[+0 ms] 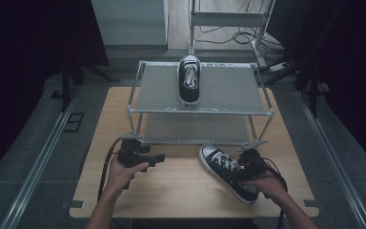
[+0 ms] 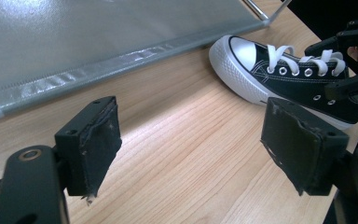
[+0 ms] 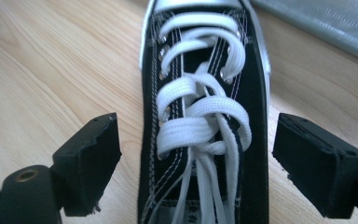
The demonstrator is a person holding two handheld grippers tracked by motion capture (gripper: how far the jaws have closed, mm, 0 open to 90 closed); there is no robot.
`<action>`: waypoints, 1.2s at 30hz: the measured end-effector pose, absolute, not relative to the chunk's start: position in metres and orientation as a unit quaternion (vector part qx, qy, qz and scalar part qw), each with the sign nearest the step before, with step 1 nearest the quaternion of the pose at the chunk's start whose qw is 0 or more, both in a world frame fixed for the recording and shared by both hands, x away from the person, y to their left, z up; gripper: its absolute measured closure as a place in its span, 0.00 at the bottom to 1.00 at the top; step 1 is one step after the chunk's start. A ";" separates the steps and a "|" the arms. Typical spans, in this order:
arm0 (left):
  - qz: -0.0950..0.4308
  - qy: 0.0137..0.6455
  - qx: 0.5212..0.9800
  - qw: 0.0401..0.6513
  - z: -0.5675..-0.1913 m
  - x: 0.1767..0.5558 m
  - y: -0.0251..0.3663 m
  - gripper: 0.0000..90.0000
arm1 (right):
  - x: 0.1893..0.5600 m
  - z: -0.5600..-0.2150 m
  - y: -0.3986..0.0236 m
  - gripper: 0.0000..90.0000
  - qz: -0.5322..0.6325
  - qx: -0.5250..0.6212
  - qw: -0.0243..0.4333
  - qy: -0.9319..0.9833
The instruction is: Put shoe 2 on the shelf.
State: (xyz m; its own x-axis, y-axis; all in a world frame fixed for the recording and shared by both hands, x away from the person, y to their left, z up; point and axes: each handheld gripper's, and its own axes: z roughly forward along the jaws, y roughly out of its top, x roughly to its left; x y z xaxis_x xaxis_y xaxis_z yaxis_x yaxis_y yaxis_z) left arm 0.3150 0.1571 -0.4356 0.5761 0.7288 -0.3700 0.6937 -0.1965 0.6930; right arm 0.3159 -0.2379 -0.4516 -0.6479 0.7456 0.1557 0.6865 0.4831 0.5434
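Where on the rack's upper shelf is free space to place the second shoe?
The top shelf is bare left and right of the shoe on it; the right patch is wider. The table's right front is crowded: table shoe, right gripper.

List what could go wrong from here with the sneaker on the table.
The right gripper straddles the sneaker over loose laces; closing could pinch laces instead of the upper, letting it slip. The sneaker lies close to the rack's front leg, so lifting could knock it. The open left gripper gives no support.
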 end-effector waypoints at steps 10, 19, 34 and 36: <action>0.011 0.471 0.766 0.437 -0.451 0.314 0.160 0.22 | 0.326 -0.458 -0.227 0.11 0.233 0.415 0.044 0.879; 0.007 0.477 0.761 0.440 -0.456 0.313 0.164 0.22 | 0.333 -0.472 -0.213 0.11 0.173 0.411 0.041 0.894; -0.002 0.485 0.756 0.440 -0.468 0.310 0.168 0.22 | 0.333 -0.469 -0.219 0.17 0.179 0.414 0.024 0.892; -0.003 0.485 0.756 0.440 -0.469 0.310 0.167 0.23 | 0.331 -0.463 -0.221 0.18 0.182 0.416 0.028 0.890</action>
State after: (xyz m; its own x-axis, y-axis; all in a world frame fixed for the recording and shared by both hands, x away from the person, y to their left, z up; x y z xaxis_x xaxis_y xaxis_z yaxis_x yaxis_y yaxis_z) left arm 0.3099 0.1673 -0.4690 0.5291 0.7313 -0.4304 0.7358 -0.1428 0.6619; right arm 0.3310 -0.2206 -0.4633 -0.6515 0.7518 0.1019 0.7313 0.5866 0.3481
